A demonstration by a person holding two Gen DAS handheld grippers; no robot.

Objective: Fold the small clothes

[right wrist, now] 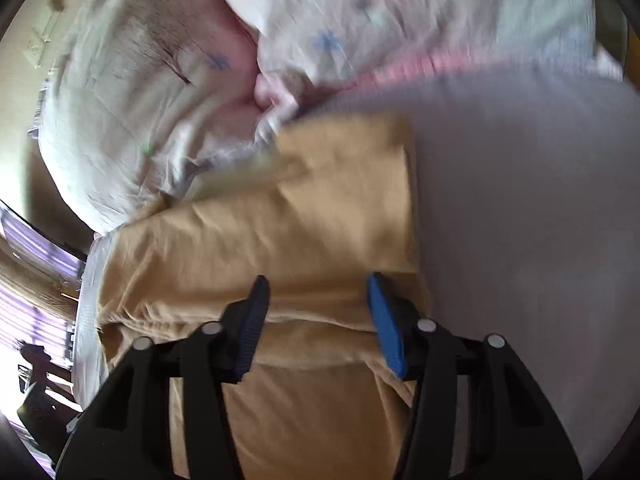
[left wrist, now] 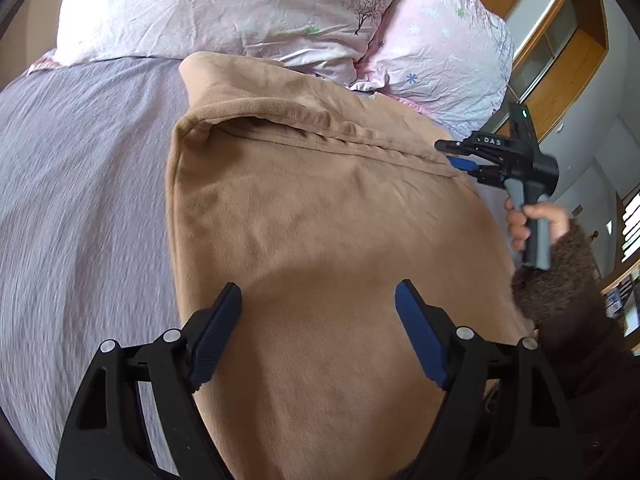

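A tan garment lies spread on the grey-purple bed sheet, with a folded ridge across its far part. My left gripper is open and empty, hovering over the garment's near half. My right gripper shows in the left wrist view at the garment's right edge near the ridge, held by a hand in a brown sleeve. In the right wrist view the right gripper is open above the tan garment, with nothing between its fingers.
Two pale floral pillows lie at the head of the bed, touching the garment's far edge; they also show in the right wrist view. Wooden furniture stands beyond the bed's right side. The sheet lies beside the garment.
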